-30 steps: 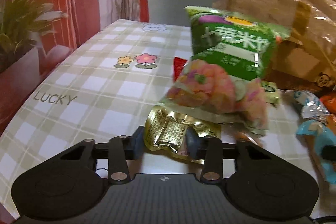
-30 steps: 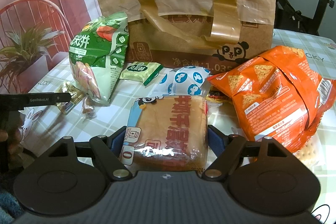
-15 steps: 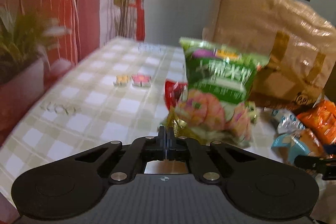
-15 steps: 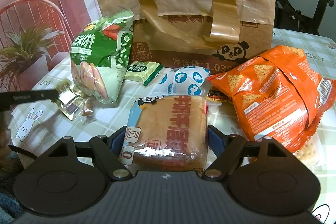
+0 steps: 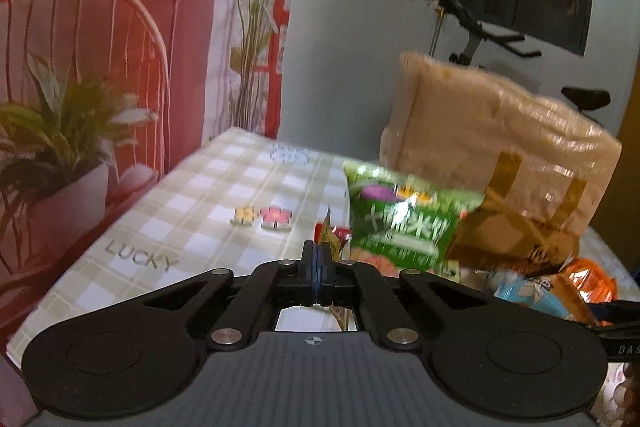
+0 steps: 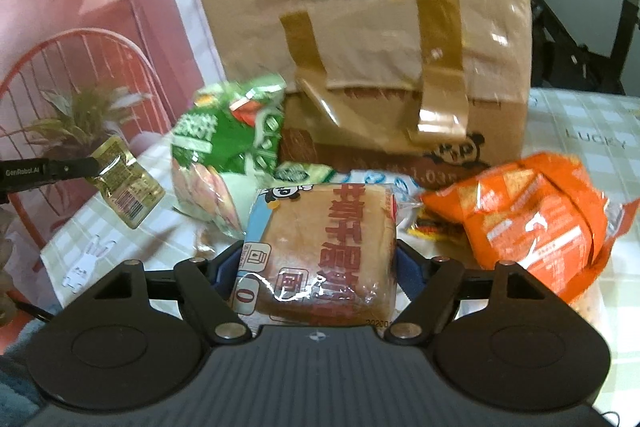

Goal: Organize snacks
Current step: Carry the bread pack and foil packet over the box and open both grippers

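Note:
My left gripper [image 5: 316, 259] is shut on a small gold foil packet [image 6: 126, 185] and holds it in the air above the table's left side; in the left wrist view only the packet's edge [image 5: 329, 243] shows above the closed jaws. My right gripper [image 6: 320, 259] is shut on a wrapped bread cake [image 6: 320, 251] with red characters, lifted off the table. A green rice-cracker bag [image 6: 228, 147] leans by the brown paper bag [image 6: 368, 39]. An orange chip bag [image 6: 528, 215] lies at the right.
The checked tablecloth [image 5: 192, 227] with "LUCKY" print covers the table. A small green packet [image 6: 302, 173], a blue-and-white packet [image 5: 532, 291] and a small red packet [image 5: 338, 233] lie among the snacks. An exercise bike [image 5: 480, 27] stands behind.
My left gripper closed on the gold packet and lifted it off the table. My right gripper rose with the bread cake, held throughout.

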`<state>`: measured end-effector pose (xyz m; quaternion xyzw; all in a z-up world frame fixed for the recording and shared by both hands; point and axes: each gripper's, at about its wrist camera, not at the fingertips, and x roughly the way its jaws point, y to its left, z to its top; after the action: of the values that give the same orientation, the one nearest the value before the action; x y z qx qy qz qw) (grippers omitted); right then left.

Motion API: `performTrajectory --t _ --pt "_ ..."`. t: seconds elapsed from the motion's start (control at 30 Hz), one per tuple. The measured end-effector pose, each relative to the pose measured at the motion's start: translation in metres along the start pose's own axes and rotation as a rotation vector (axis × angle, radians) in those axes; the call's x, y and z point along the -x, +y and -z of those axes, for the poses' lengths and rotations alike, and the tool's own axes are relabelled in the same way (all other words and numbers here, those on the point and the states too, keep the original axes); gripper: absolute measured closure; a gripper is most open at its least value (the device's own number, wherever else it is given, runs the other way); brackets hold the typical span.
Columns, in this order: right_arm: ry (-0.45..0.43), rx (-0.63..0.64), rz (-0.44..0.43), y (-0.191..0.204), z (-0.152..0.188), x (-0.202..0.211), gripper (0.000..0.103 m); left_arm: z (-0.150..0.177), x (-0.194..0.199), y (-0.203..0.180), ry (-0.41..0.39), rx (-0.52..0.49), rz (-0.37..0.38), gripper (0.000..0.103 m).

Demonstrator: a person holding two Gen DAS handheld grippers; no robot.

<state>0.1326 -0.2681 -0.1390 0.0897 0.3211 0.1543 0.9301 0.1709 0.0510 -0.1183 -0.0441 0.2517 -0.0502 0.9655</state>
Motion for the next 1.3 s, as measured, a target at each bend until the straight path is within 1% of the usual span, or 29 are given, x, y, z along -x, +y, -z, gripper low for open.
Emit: performTrajectory --t 0.2,0.4,0.57,0.67,0.8,0.9,1.0,1.1,1.2,1.3 --pt "-0.063 0.040 -0.035 0.009 -0.015 0.017 0.026 -0.021 0.012 -0.009 -0.061 0.003 0.030 0.102" --pt "-0.153 0.086 -0.068 0.014 -0.040 0.038 0.026 -0.051 0.023 -0.028 -0.158 -0.044 0.088 0.102" --pt "-0.240 0.102 -0.085 0.015 -0.068 0.059 0.026 -0.080 0.026 -0.046 -0.225 -0.055 0.153 0.102" --pt "-0.290 0.108 -0.105 0.016 -0.085 0.072 0.026 -0.095 0.025 -0.060 -0.282 -0.084 0.159 0.102" --pt "-0.351 0.068 -0.146 0.008 -0.119 0.086 0.026 -0.118 0.018 -0.077 -0.322 -0.093 0.194 0.102" --pt "-0.381 0.041 -0.149 -0.007 -0.146 0.089 0.026 -0.138 0.006 -0.093 -0.343 -0.092 0.220 0.102" --pt "-0.398 0.071 -0.100 -0.018 -0.175 0.082 0.026 -0.153 -0.011 -0.106 -0.351 -0.075 0.239 0.102" --pt "-0.381 0.120 -0.026 -0.026 -0.200 0.061 0.026 -0.166 -0.037 -0.119 -0.339 -0.072 0.241 0.102" --pt "-0.353 0.140 0.038 -0.035 -0.215 0.039 0.026 -0.177 -0.066 -0.127 -0.288 -0.038 0.258 0.102" --pt "-0.305 0.101 0.084 -0.048 -0.224 0.012 0.026 -0.180 -0.091 -0.133 -0.235 -0.022 0.242 0.102"
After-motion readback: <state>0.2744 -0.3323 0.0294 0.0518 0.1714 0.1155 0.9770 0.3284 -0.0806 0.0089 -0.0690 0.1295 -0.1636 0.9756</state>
